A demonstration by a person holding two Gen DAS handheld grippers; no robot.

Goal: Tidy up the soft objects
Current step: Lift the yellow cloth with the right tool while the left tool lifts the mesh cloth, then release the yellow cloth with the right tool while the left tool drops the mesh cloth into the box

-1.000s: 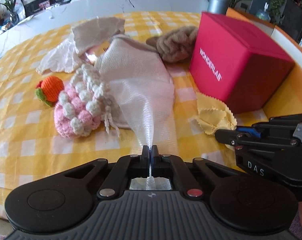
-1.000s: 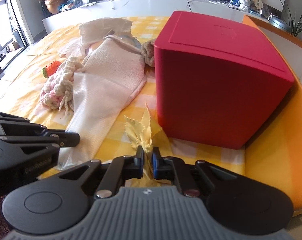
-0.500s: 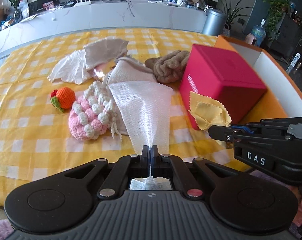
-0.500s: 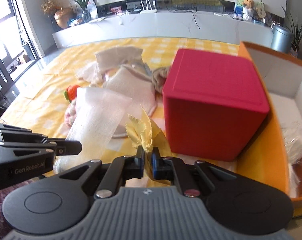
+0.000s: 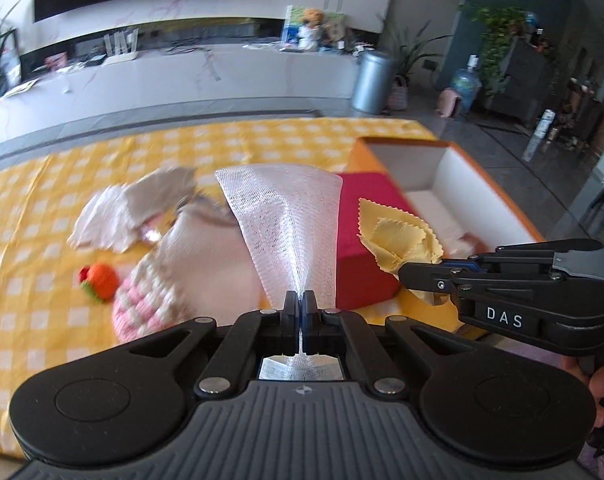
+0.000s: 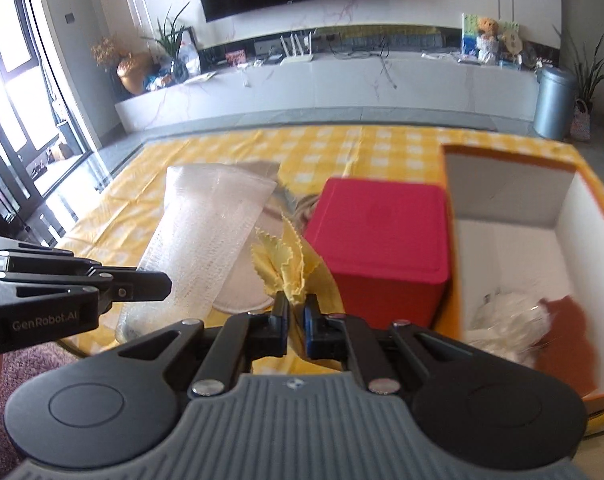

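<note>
My left gripper (image 5: 300,298) is shut on a corner of a white mesh cloth (image 5: 286,220), which hangs lifted clear above the table. In the right wrist view that cloth (image 6: 206,240) hangs from the left gripper (image 6: 164,286). My right gripper (image 6: 296,306) is shut on a yellow cloth with a zigzag edge (image 6: 288,264), also lifted; the left wrist view shows this yellow cloth (image 5: 397,236) at the right gripper's tip (image 5: 405,274). On the yellow checked tablecloth (image 5: 42,320) lie a pink and white crocheted piece (image 5: 146,300), a small orange knitted fruit (image 5: 102,276) and pale cloths (image 5: 142,204).
A red cube box (image 6: 385,232) stands on the table behind the yellow cloth. To its right is an open orange box with white inner walls (image 6: 513,216); something white and a brown piece (image 6: 565,332) lie in it. A hand (image 5: 599,384) grips the right tool.
Both grippers rose well above the table, carrying their cloths up. The mesh cloth now hangs free of the pile and the yellow cloth has left the tabletop; the orange box came into view.
</note>
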